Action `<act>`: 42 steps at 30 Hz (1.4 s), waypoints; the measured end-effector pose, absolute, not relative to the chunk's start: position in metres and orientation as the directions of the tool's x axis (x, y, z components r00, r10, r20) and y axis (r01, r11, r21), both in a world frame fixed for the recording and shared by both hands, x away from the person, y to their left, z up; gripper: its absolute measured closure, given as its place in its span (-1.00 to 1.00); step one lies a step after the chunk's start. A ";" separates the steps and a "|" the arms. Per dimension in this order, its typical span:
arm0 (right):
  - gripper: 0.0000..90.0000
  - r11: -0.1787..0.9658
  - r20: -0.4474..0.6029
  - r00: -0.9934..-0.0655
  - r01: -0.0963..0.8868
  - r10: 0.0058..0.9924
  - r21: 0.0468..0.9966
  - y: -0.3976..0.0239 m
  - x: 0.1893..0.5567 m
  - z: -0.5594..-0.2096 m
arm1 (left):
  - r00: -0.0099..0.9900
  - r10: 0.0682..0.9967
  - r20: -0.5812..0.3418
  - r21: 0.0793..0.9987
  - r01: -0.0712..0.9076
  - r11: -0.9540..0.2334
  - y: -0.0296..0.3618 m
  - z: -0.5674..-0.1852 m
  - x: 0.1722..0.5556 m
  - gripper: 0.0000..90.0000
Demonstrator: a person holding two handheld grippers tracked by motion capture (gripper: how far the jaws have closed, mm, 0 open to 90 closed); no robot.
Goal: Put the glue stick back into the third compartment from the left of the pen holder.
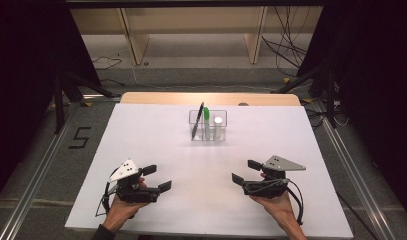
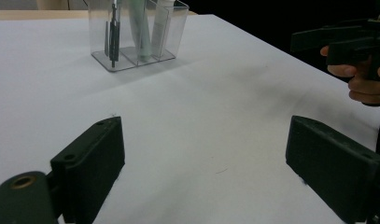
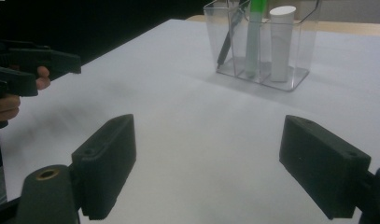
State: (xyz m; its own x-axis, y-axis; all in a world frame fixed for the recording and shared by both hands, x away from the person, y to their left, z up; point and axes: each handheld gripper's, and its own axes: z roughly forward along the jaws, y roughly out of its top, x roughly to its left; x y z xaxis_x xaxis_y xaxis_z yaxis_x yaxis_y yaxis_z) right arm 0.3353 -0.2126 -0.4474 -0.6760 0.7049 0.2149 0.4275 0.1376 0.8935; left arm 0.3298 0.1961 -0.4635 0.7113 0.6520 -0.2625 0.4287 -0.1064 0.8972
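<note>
Looks pretty much wrapped up: black pen [image 1: 198,120], green marker [image 1: 206,116] and white tube [image 1: 218,124] all sit in the clear organizer [image 1: 208,135] at 12 o'clock on the counter [image 1: 156,140], while left gripper [image 1: 156,178] and right gripper [image 1: 244,171] hover near the front with jaws spread, holding nothing.

— Clear plastic three-compartment holder [image 1: 209,125] on plain white tabletop [image 1: 156,140]?
— Yes. Inside: black slim pen [image 1: 198,120], green-capped pale marker [image 1: 206,118], white cylindrical tube [image 1: 218,126].
— And both jaw pairs?
— Matte black, grey three-cornered plates on top.
</note>
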 end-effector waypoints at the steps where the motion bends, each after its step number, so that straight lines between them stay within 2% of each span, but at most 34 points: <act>1: -0.57 0.131 0.219 -0.676 0.427 0.703 0.895 -0.214 0.334 -0.447 | 0.712 0.652 -0.260 0.898 0.427 -0.108 0.196 -0.463 0.330 -0.75; 30: -0.59 0.100 0.198 -0.664 0.383 0.721 0.918 -0.234 0.295 -0.458 | 0.731 0.632 -0.257 0.890 0.434 -0.140 0.193 -0.465 0.322 -0.75; 42: -0.59 0.087 0.206 -0.649 0.389 0.732 0.917 -0.240 0.292 -0.461 | 0.729 0.635 -0.253 0.893 0.428 -0.135 0.194 -0.465 0.321 -0.75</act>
State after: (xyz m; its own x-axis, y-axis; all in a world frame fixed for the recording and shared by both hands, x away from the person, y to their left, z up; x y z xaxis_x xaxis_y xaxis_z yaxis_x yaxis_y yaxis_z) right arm 0.2922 -0.2404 -0.4607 -0.6491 0.7322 0.2061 0.3893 0.0871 0.9170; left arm 0.3214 0.1936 -0.4647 0.7294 0.6355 -0.2534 0.4283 -0.1354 0.8934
